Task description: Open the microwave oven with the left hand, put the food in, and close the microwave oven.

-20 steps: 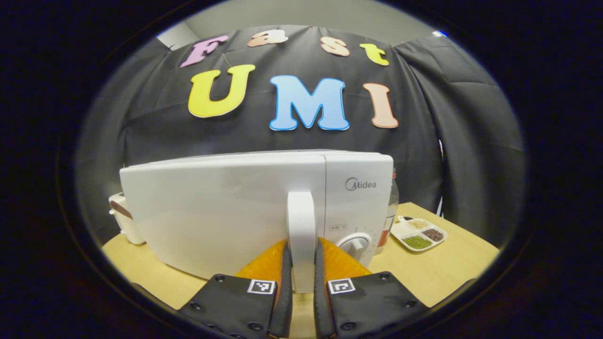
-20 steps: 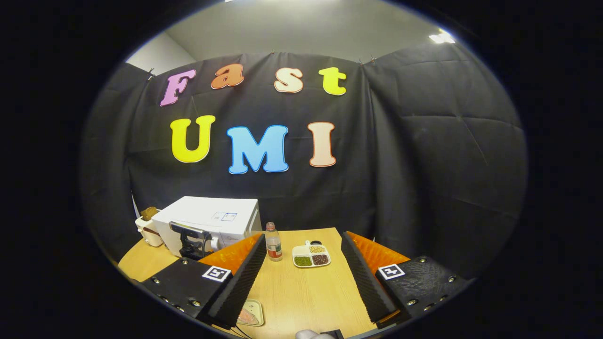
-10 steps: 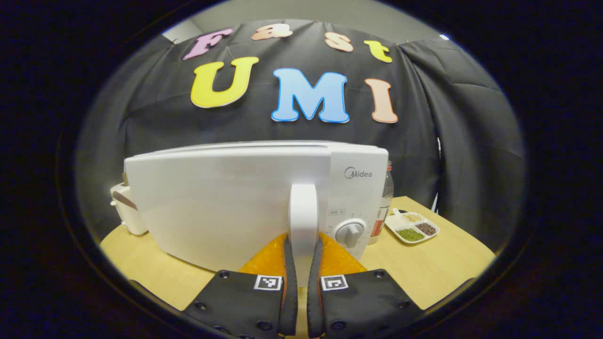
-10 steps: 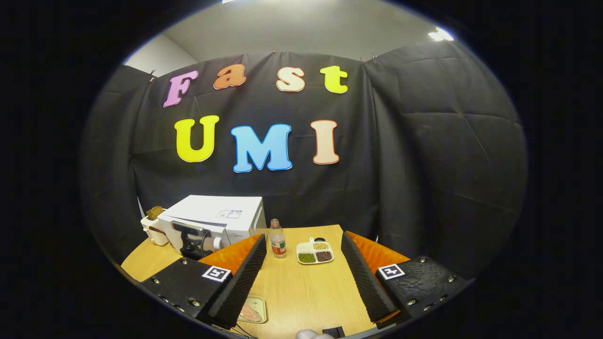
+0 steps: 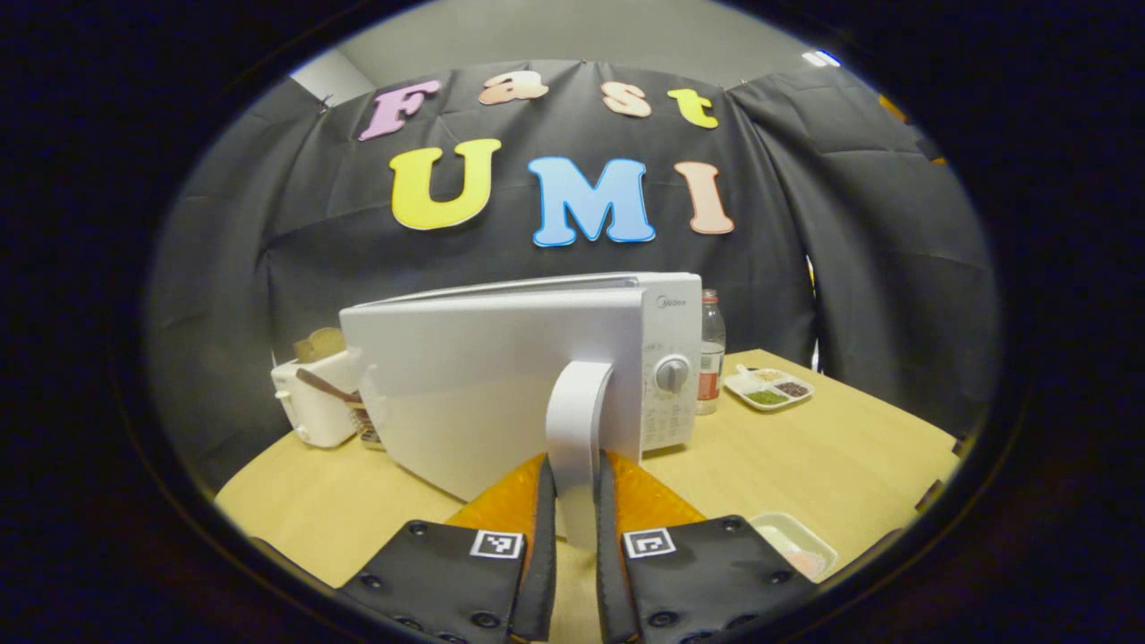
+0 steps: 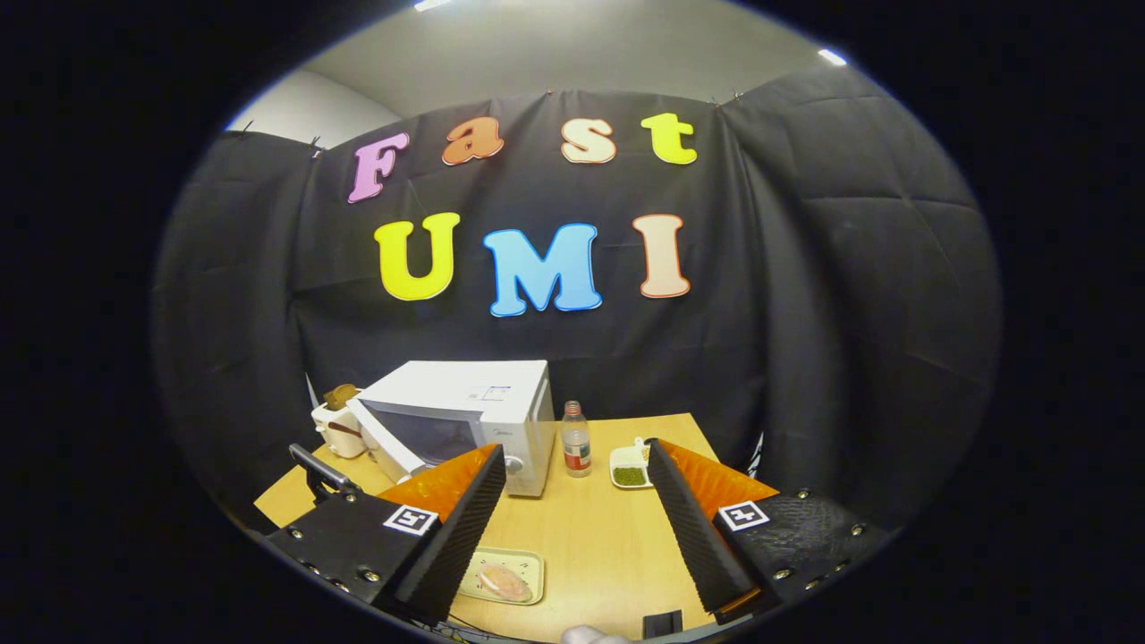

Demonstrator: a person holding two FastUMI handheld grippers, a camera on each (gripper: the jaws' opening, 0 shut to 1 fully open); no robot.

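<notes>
The left gripper [image 5: 572, 523] has its jaws clamped on the handle [image 5: 577, 429] of the microwave oven [image 5: 537, 358], whose door [image 5: 483, 385] stands partly swung out. If the pull strays off the hinge's arc, the handle may slip free or the oven skid across the counter [image 6: 590, 537]. The food tray [image 6: 503, 577] lies on the counter just before the right gripper [image 6: 572, 510], whose jaws are wide apart.

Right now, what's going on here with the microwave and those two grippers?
A person is working two handheld grippers. The left gripper is clamped on the microwave's door handle, and the door is swung partly open. The right gripper hangs open above the table, over the tray of food, which is not yet picked up.
</notes>
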